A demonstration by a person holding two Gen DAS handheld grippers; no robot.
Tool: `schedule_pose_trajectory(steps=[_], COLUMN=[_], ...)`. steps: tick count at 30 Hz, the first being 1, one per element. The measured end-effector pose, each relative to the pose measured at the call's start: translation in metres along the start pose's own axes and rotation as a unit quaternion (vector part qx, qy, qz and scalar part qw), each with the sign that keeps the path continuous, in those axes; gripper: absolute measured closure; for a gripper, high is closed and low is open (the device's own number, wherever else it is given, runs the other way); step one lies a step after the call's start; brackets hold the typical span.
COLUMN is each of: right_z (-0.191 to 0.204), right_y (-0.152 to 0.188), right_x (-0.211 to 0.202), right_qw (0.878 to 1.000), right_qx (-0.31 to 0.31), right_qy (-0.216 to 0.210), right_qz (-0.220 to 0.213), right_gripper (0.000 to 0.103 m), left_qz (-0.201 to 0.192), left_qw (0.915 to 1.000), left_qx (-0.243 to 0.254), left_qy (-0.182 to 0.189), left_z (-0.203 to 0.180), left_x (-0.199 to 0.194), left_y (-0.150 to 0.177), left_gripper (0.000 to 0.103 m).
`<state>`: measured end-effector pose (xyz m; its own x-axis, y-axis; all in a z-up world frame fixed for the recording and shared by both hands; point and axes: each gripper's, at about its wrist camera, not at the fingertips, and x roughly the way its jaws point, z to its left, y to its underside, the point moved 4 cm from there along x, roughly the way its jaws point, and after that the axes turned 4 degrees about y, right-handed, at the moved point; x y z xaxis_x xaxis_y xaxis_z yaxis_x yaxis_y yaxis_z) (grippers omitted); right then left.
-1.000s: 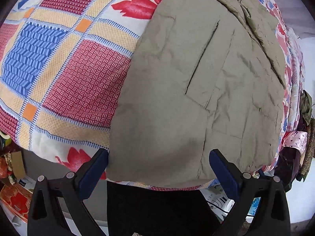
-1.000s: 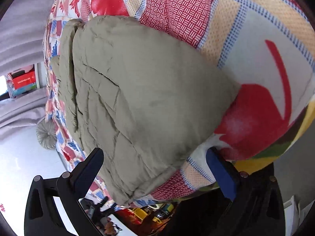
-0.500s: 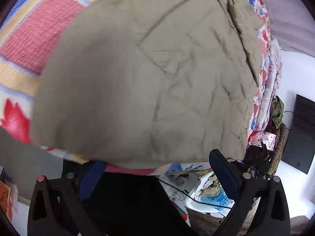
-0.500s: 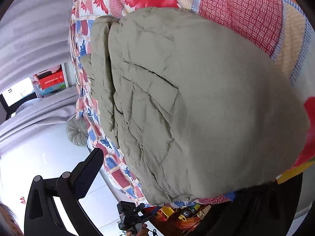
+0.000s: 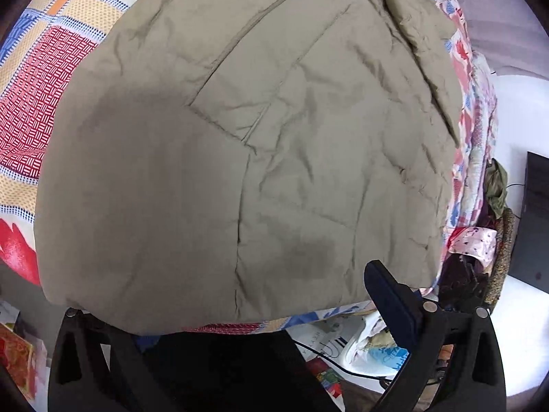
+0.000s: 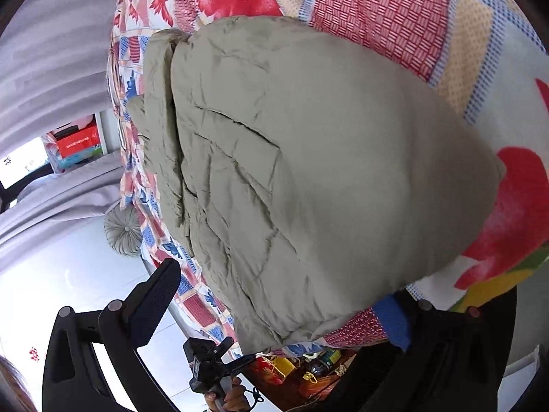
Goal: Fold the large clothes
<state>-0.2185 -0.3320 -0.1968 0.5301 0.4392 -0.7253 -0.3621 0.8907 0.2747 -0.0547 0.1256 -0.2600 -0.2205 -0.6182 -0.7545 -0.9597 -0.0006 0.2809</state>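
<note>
A large olive-green padded jacket (image 5: 260,158) lies folded on a bed with a red, blue and yellow patterned bedspread (image 5: 37,79). My left gripper (image 5: 240,309) is open at the jacket's near hem; its left finger is hidden under the hem and its right finger (image 5: 391,298) shows beside the hem's corner. In the right wrist view the jacket (image 6: 308,171) fills the middle. My right gripper (image 6: 278,312) is open and straddles its near corner; the right finger (image 6: 394,319) sits below the bed edge under the fabric.
The bed's edge runs just in front of both grippers. Clutter (image 5: 360,350) lies on the floor below it. Clothes (image 5: 494,189) hang at the right, next to a dark screen (image 5: 535,219). A round grey cushion (image 6: 123,230) and grey curtains (image 6: 51,44) are at the left.
Both grippers have moved in close to the jacket's near edge, so it fills more of each view. The left finger of my left gripper now sits under the hem. Jaws stay open.
</note>
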Motion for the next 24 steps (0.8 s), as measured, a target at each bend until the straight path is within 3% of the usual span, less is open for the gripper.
schedule_pose_trajectory(steps=[2,4,6,7,8,9,10,11,13,15,19,24], right_z=[0.000,0.003,0.008,0.010,0.012,0.013,0.015,0.017,0.027,0.041,0.080,0.144], right_y=[0.002,0.004,0.005,0.004,0.004,0.003,0.002,0.003,0.002,0.002,-0.003,-0.020], right_x=[0.004,0.008,0.010,0.011,0.012,0.013,0.014,0.014,0.012,0.009,0.000,-0.010], right_qw=[1.000,1.000,1.000,1.000,1.000,0.999,0.998,0.997,0.992,0.988,0.981,0.967], right_qx=[0.000,-0.002,-0.007,-0.011,-0.015,-0.021,-0.031,-0.040,-0.073,-0.104,-0.156,-0.223], right_qy=[-0.001,0.002,-0.002,0.002,0.013,0.027,0.042,0.059,0.102,0.117,0.114,0.113], right_qz=[0.006,0.011,0.013,0.015,0.017,0.018,0.019,0.018,0.011,0.005,-0.017,-0.052], right_gripper=[0.000,0.002,0.017,0.033,0.050,0.060,0.079,0.089,0.090,0.091,0.091,0.091], left_qz=[-0.009,-0.006,-0.004,-0.008,-0.014,-0.020,-0.028,-0.039,-0.060,-0.084,-0.141,-0.209], left_qw=[0.9996,0.9977,0.9958,0.9960,0.9963,0.9961,0.9955,0.9947,0.9923,0.9894,0.9806,0.9629], left_qx=[0.010,0.033,0.046,0.046,0.046,0.049,0.054,0.063,0.082,0.098,0.124,0.160], left_qy=[-0.024,-0.060,-0.080,-0.076,-0.072,-0.071,-0.072,-0.072,-0.071,-0.067,-0.056,-0.059], left_z=[-0.002,-0.005,-0.005,-0.006,-0.007,-0.010,-0.013,-0.018,-0.030,-0.045,-0.076,-0.117], left_x=[-0.002,-0.004,-0.009,-0.014,-0.020,-0.026,-0.031,-0.039,-0.053,-0.068,-0.101,-0.136], left_y=[-0.001,-0.004,-0.009,-0.012,-0.014,-0.017,-0.020,-0.023,-0.030,-0.041,-0.070,-0.122], left_gripper=[0.019,0.056,0.080,0.084,0.087,0.089,0.089,0.089,0.089,0.089,0.089,0.089])
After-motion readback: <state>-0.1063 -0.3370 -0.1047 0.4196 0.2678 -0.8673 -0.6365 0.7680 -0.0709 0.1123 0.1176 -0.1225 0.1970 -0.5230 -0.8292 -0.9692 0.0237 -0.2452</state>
